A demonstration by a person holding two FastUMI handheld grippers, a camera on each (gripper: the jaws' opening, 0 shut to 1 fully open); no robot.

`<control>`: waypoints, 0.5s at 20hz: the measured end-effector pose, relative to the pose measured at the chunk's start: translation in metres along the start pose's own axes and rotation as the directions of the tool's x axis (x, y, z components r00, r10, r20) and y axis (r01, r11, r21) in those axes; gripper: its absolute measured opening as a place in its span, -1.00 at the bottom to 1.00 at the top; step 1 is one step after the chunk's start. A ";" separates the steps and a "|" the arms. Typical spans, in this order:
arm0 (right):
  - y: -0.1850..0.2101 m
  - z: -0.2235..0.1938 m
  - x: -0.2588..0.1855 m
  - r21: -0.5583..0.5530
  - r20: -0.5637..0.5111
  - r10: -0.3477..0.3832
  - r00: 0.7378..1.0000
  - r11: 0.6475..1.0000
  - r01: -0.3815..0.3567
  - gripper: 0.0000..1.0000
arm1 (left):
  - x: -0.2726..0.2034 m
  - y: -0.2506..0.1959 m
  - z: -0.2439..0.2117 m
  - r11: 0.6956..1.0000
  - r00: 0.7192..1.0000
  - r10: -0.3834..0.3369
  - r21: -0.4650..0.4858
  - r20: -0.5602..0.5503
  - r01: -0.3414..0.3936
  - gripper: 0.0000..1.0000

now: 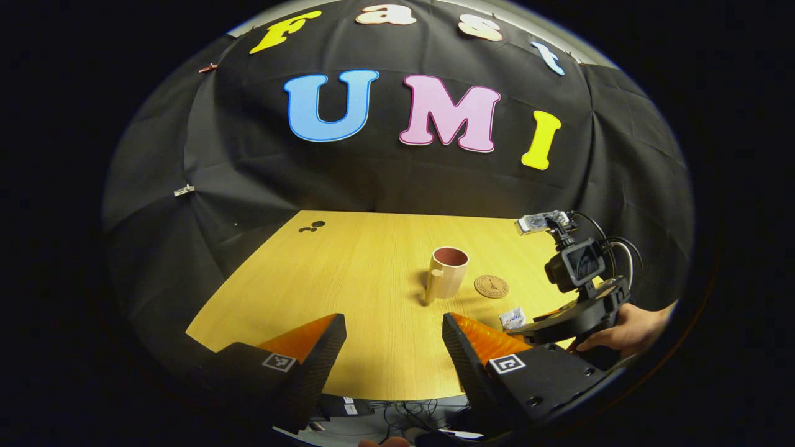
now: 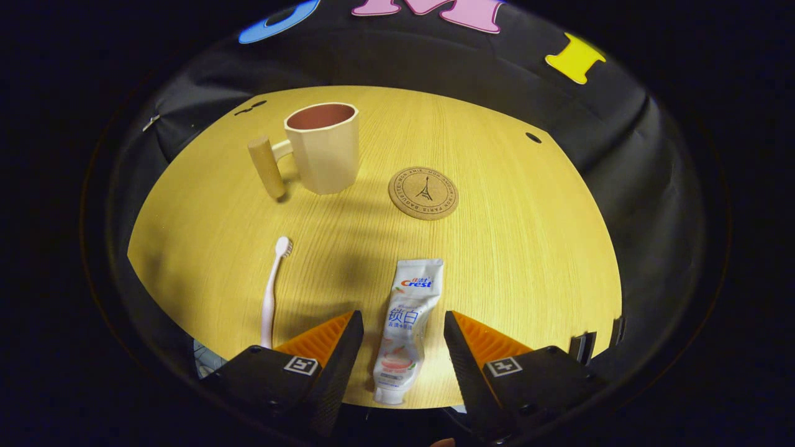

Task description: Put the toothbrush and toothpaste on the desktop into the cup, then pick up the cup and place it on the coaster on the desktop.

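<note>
A beige cup (image 2: pixel 323 149) with a reddish inside and a side handle stands upright on the wooden desktop (image 2: pixel 528 248); it also appears in the left gripper view (image 1: pixel 447 272). A round cork coaster (image 2: pixel 423 192) lies to its right, apart from it. A white toothpaste tube (image 2: pixel 407 323) lies flat between the open fingers of my right gripper (image 2: pixel 397 338), untouched by them. A white toothbrush (image 2: pixel 271 292) lies to the left of the tube. My left gripper (image 1: pixel 394 335) is open over the desktop's near edge, nothing between its fingers. The right gripper (image 1: pixel 584 292) and the toothpaste's end (image 1: pixel 512 318) show at the right.
A hand (image 1: pixel 627 329) holds the right gripper at the desktop's right side. Small dark holes (image 1: pixel 312 226) mark the desktop's far left corner. Cables and small items lie below the near edge (image 1: pixel 397 413). The black cloth wall rises behind the desktop.
</note>
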State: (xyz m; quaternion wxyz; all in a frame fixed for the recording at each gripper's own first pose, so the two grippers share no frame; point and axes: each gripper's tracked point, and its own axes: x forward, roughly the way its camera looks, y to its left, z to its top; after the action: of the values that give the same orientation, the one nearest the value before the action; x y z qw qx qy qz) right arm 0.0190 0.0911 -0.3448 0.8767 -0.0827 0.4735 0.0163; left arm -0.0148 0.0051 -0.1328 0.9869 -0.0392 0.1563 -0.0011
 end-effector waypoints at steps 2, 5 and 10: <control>-0.003 -0.005 0.008 -0.023 -0.036 -0.030 0.999 0.999 0.029 0.64 | -0.001 0.001 -0.003 1.000 1.000 0.006 -0.008 -0.004 -0.007 0.94; 0.002 -0.011 0.014 0.001 -0.066 -0.020 0.998 1.000 0.020 0.56 | -0.005 -0.001 -0.003 1.000 1.000 0.020 -0.014 -0.010 -0.020 0.93; 0.003 -0.011 0.007 0.052 -0.112 0.011 0.994 0.999 -0.005 -0.06 | -0.015 -0.001 -0.016 0.999 0.999 0.045 0.000 -0.018 -0.045 0.93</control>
State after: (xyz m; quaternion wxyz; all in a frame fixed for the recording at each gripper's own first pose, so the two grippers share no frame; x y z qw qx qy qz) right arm 0.0134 0.0916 -0.3574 0.8505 -0.0588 0.5227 0.0028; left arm -0.0335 0.0028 -0.1430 0.9853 -0.0360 0.1658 0.0207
